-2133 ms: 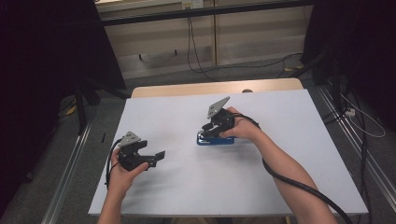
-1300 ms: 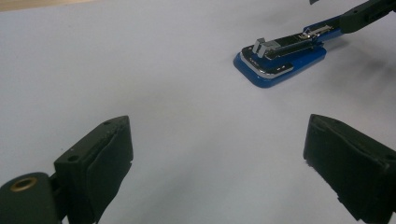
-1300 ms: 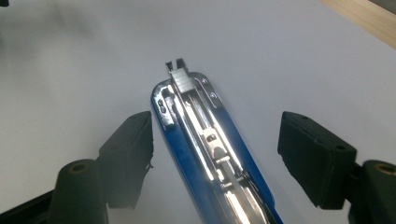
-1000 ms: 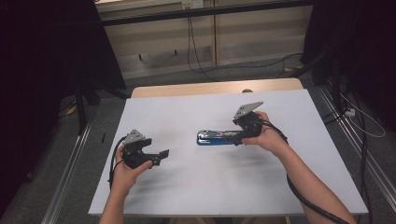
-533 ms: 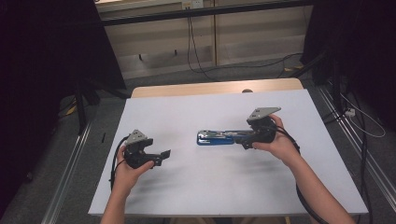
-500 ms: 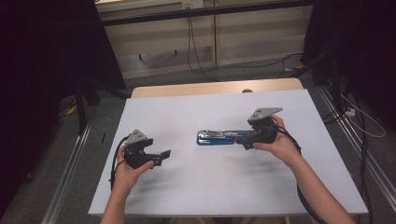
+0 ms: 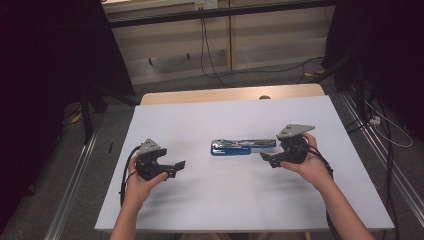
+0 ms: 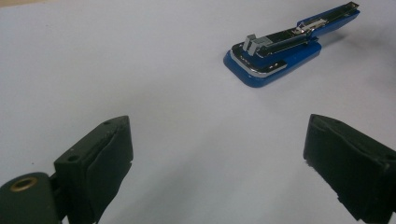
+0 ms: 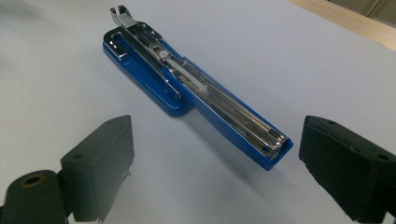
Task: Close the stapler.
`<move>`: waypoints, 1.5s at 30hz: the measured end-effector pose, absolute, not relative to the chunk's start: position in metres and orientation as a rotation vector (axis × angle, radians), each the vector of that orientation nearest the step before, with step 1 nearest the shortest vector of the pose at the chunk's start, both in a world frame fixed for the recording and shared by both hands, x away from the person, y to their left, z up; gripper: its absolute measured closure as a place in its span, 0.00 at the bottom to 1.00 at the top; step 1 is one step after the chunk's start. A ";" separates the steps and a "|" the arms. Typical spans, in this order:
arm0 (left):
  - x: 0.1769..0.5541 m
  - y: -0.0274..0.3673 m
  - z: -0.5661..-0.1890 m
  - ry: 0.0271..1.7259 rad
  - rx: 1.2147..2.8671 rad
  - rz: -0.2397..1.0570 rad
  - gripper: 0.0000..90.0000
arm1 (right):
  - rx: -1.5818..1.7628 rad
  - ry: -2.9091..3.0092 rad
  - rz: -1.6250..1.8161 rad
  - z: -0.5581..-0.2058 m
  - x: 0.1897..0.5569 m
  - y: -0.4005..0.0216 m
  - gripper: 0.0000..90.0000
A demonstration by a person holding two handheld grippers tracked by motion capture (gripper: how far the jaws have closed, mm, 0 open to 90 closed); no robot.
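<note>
A blue stapler (image 7: 242, 146) lies swung open flat in the middle of the white table (image 7: 200, 120), its chrome magazine facing up. In the left gripper view the stapler (image 8: 280, 51) is far ahead to the upper right; my left gripper (image 8: 219, 126) is open with bare table between its jaws. It is held at the table's left (image 7: 176, 169), well apart from the stapler. My right gripper (image 7: 267, 159) is open just right of the stapler's thin end. In the right gripper view the stapler (image 9: 196, 98) lies just beyond my open right gripper (image 9: 217, 123), untouched.
A wooden strip (image 7: 230, 94) runs along the table's far edge. Metal rails (image 7: 75, 180) flank the table on both sides, and cables (image 7: 390, 135) lie on the floor to the right. A black cable (image 7: 125, 170) loops from the left gripper.
My right gripper has drawn away to the right from the stapler, which now lies stretched open flat. The left gripper has barely moved.
</note>
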State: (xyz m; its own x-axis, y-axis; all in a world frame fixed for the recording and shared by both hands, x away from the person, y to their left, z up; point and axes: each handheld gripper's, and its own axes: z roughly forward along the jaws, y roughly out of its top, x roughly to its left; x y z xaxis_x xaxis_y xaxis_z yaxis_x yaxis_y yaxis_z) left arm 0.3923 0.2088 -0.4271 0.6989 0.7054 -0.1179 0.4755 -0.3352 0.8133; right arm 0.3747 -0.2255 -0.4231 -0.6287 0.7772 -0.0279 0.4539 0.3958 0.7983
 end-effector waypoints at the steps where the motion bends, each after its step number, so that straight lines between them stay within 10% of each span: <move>1: 0.393 0.208 -0.427 0.904 2.000 0.321 0.09 | 1.071 2.247 1.119 -0.423 0.373 -0.227 0.12; 25: 0.407 0.167 -0.432 0.870 1.993 0.278 0.15 | 1.175 2.196 1.098 -0.438 0.363 -0.251 0.24; 45: 0.422 0.131 -0.441 0.843 1.981 0.260 0.72 | 1.230 2.142 1.095 -0.442 0.369 -0.259 0.48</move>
